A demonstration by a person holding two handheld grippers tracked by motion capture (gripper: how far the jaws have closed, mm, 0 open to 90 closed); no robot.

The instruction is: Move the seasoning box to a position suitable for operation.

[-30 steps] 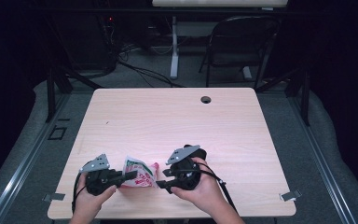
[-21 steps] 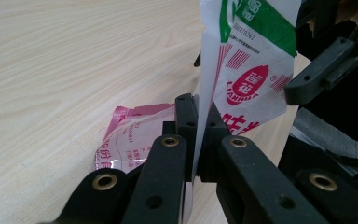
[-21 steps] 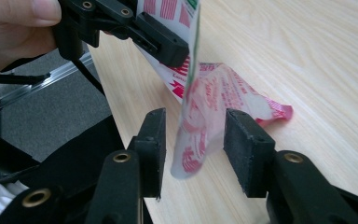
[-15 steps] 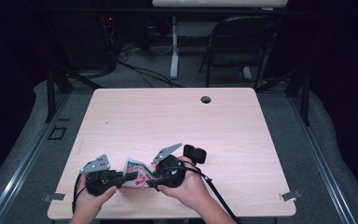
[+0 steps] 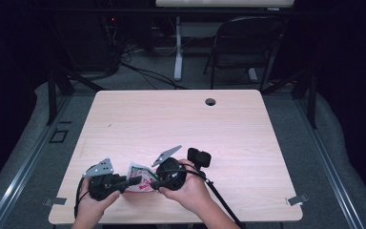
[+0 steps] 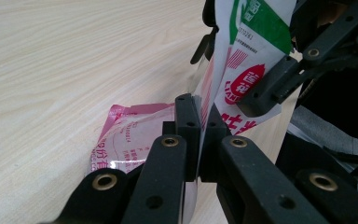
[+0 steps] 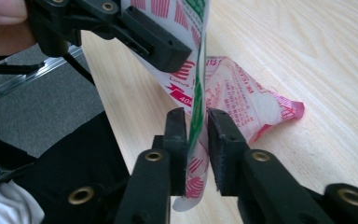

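Pale wood tabletop (image 5: 248,143) lies under your hands at its near edge; your left gripper (image 5: 134,181) is clamped tight on the edge of a packet (image 5: 140,176), a white, pink and green plastic one held upright just above the wood, with its crumpled pink end (image 7: 265,105) sagging to the surface; your right gripper (image 5: 153,184) meets it from the other side, and its jaws have just been closing around the same packet, the sheet standing between the pads (image 7: 177,140) with a thin gap on one side in the right gripper view; farther off, a round hole (image 5: 210,101) sits near the table's far edge; beyond it, a folding chair (image 5: 248,43) stands on grey floor.
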